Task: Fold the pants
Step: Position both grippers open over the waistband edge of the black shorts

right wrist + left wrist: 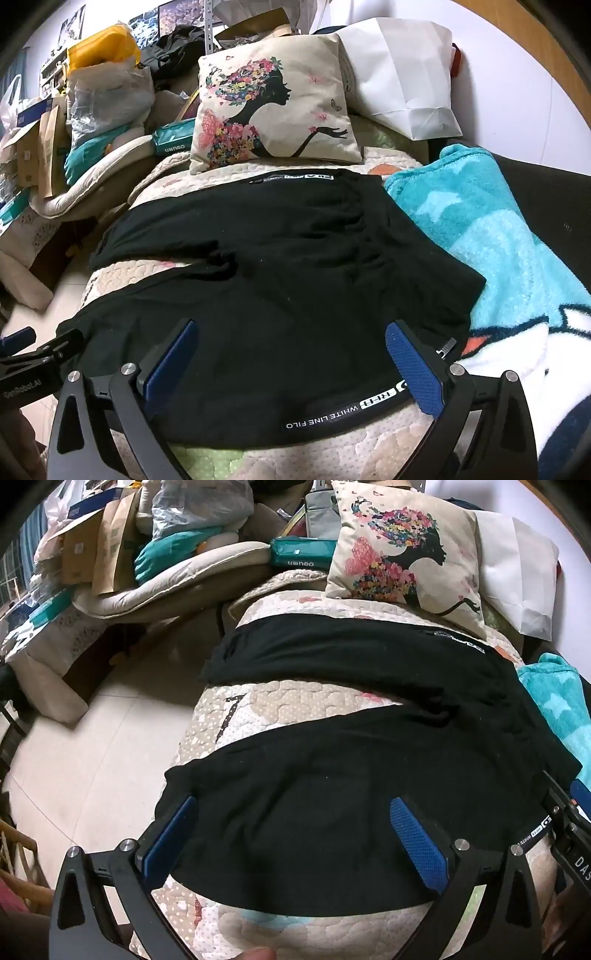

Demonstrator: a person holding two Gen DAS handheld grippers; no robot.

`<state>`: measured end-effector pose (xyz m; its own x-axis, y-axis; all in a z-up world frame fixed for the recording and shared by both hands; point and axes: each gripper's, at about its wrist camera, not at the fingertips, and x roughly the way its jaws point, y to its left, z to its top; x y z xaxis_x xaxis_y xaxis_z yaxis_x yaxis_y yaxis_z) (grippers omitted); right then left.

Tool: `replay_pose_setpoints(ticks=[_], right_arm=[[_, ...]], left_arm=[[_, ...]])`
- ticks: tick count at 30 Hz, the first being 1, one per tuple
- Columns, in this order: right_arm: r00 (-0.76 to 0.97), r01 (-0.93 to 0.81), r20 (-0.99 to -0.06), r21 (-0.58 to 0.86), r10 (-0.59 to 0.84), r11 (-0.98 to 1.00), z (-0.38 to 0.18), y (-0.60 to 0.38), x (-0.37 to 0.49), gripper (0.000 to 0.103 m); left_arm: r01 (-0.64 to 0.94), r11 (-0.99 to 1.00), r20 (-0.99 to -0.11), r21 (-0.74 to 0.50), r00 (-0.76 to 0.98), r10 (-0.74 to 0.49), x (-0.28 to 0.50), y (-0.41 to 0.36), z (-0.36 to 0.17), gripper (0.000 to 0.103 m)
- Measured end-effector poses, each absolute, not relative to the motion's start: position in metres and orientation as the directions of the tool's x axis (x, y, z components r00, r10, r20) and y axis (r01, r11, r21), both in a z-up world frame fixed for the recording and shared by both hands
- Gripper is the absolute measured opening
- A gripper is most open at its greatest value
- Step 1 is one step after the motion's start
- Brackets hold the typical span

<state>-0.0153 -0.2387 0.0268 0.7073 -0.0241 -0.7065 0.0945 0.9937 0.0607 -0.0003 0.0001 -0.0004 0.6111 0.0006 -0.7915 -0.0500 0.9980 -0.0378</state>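
Observation:
Black pants [351, 775] lie spread flat on a quilted cover [280, 701], legs pointing left, waist to the right; they also show in the right wrist view [277, 277]. A white-lettered side stripe [343, 410] runs along the near edge. My left gripper [295, 812] is open, its blue pads [417, 842] straddling the near leg's hem end. My right gripper [291, 339] is open over the near waist part, pads [413, 365] either side of the cloth. Neither holds anything. The right gripper's body shows in the left wrist view [569, 812].
A printed cushion [273, 99] and a white paper bag [402, 74] lie behind the pants. A teal blanket [491, 240] lies to the right. Boxes, bags and cushions [110, 554] pile up at the left, beyond a strip of tiled floor [92, 757].

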Motion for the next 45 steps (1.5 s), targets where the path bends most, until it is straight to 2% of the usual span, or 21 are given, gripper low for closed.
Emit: replay_pose_setpoints(ticks=[24, 40, 45], right_arm=[[0.695, 0.102, -0.719, 0.069, -0.021, 0.992, 0.023, -0.241, -0.015, 0.103], [0.695, 0.101, -0.718, 0.068, -0.022, 0.993, 0.024, -0.241, -0.016, 0.103], [0.69, 0.101, -0.723, 0.064, -0.024, 0.993, 0.022, -0.239, -0.016, 0.103]], left_arm=[[-0.044, 0.998, -0.826, -0.045, 0.563, -0.012, 0.006, -0.001, -0.011, 0.103], [-0.04, 0.999, -0.82, -0.036, 0.573, -0.007, 0.01, -0.004, -0.029, 0.103], [-0.04, 0.999, -0.831, 0.002, 0.555, 0.024, 0.011, -0.003, -0.031, 0.103]])
